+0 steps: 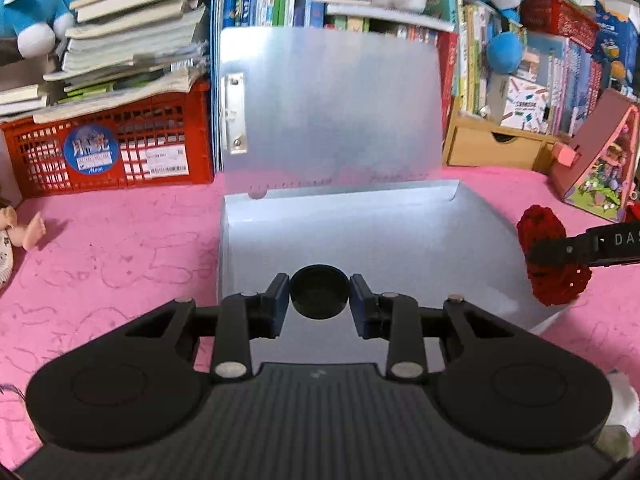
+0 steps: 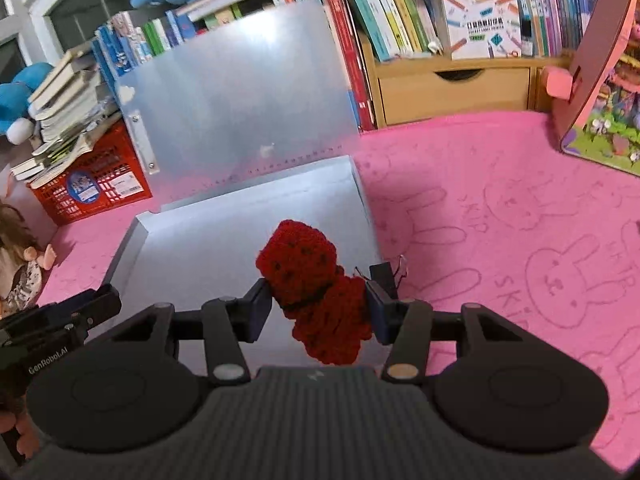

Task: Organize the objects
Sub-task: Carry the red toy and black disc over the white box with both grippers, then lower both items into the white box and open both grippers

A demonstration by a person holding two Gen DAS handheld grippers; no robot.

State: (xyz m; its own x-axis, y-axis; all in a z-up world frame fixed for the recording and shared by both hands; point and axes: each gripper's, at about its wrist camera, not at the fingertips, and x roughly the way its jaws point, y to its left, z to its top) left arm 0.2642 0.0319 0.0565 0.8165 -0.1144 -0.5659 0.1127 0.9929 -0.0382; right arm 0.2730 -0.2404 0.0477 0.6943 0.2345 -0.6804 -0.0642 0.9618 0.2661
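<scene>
An open translucent plastic box [image 1: 360, 236] lies on the pink mat, its lid [image 1: 332, 104] standing up at the back. My left gripper [image 1: 319, 298] is shut on a round black cap-like object [image 1: 319, 291] and holds it over the box's front. My right gripper [image 2: 320, 300] is shut on a red crocheted bow [image 2: 316, 292], held above the box [image 2: 224, 248] near its right side. The bow [image 1: 554, 256] and the right gripper's finger also show at the right edge of the left wrist view.
A red crate [image 1: 108, 148] with stacked books stands at the back left. Books, plush toys and a wooden drawer unit [image 2: 452, 88] line the back. A pink toy house box [image 2: 600, 80] stands at the right. A doll [image 1: 16, 232] lies at the left.
</scene>
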